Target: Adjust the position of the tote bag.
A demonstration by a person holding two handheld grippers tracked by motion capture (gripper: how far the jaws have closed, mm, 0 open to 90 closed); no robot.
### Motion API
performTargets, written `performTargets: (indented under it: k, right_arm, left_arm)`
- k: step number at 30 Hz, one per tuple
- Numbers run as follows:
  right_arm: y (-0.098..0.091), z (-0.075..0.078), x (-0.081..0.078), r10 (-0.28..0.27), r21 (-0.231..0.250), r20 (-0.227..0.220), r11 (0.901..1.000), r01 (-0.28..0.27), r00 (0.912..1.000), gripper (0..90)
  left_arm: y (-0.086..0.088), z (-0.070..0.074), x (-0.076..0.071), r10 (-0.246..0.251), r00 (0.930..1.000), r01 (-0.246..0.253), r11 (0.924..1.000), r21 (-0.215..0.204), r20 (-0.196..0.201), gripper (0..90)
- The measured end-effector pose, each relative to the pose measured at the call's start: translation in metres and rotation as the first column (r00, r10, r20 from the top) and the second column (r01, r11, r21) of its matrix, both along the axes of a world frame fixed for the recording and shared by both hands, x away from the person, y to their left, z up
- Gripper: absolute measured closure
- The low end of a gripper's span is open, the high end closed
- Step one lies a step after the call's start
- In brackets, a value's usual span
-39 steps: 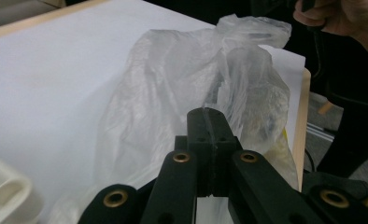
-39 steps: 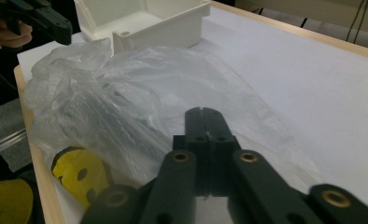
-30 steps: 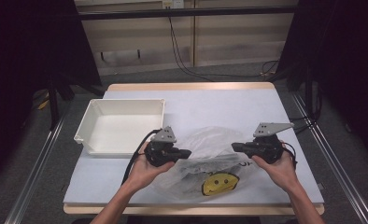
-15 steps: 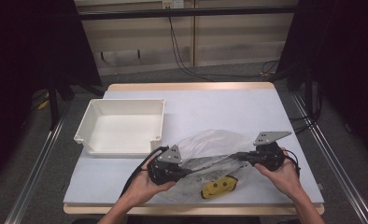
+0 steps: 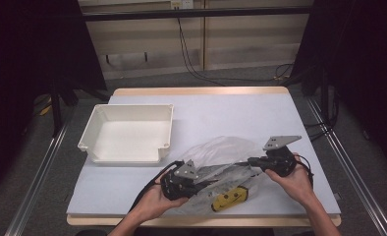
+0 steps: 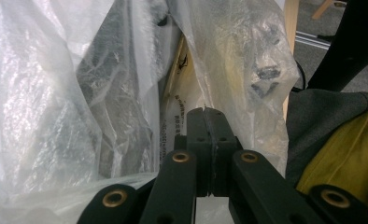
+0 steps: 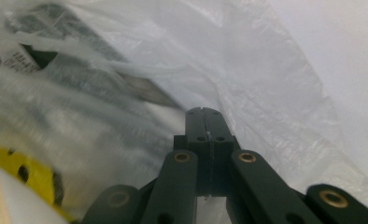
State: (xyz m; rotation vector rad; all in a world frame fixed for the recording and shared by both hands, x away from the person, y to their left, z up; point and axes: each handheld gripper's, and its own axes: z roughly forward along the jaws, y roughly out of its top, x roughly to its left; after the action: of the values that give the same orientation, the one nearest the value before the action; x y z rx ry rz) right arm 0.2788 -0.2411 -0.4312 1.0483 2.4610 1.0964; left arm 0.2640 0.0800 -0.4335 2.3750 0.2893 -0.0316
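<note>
Now, at the near edge of the table [image 5: 201,105], a person works a crumpled clear plastic bag [image 5: 221,150] with a two-jaw tool in each hand. The left gripper [image 5: 204,184] lies low at the bag's near-left side, its jaws pressed together; in the left gripper view [image 6: 205,114] the tips meet flat, with film crowding close around them, and whether a fold is pinched between them cannot be told. The right gripper [image 5: 243,161] points leftward into the bag's right side, jaws likewise closed tip to tip in the right gripper view [image 7: 204,114], the bag's wrinkled skin lying just beyond them.

Compared with a second ago, both hands have dropped toward the table's near edge and tilted inward. The left gripper, earlier beside the bag's left margin and nearer the tray, now sits lower and closer to the person, partly over the bag. The right gripper, earlier held off the bag's right edge, now reaches into it. The bag, which lay in a flatter heap before, now stands ballooned up between the two tools.

A yellow item [image 5: 229,197] with dark spots lies inside the bag's near end, just beside the left gripper, close to where it lay before. The white tray [image 5: 127,155] sits on the table's left half, unmoved, apart from the bag.
</note>
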Motion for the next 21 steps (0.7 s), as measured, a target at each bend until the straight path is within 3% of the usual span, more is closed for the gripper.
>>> performTargets:
  k: [4, 6, 10, 16, 17, 21]
  right_arm:
    - [0.0, -0.004, 0.013, -0.028, -0.037, -0.001, 0.9989, 0.028, 0.9996, 90.0]
    - [-0.003, -0.006, 0.015, -0.021, -0.038, -0.017, 0.9991, 0.02, 0.9996, 90.0]
    - [-0.005, -0.013, 0.014, -0.002, -0.06, -0.04, 0.9982, -0.001, 0.9992, 90.0]
    - [-0.004, -0.022, 0.005, 0.035, -0.114, -0.081, 0.9924, -0.045, 0.9961, 90.0]
    - [-0.005, -0.023, 0.003, 0.037, -0.123, -0.085, 0.9912, -0.047, 0.9957, 90.0]
    - [-0.008, -0.025, -0.006, 0.069, -0.142, -0.114, 0.9863, -0.085, 0.991, 90.0]
  left_arm:
    - [0.01, 0.002, 0.008, 0.04, 0.9992, -0.04, 0.9973, 0.062, 0.008, 90.0]
    - [0.018, 0.0, 0.009, 0.046, 0.9988, -0.047, 0.9966, 0.068, 0.013, 90.0]
    - [0.028, -0.004, 0.011, 0.084, 0.9964, -0.084, 0.9938, 0.073, -0.001, 90.0]
    - [0.028, -0.008, 0.01, 0.091, 0.9948, -0.096, 0.9862, 0.134, 0.046, 90.0]
    - [0.028, -0.01, 0.011, 0.113, 0.9921, -0.119, 0.9845, 0.129, 0.053, 90.0]
    - [0.031, -0.013, 0.015, 0.112, 0.9936, -0.112, 0.986, 0.123, 0.009, 90.0]
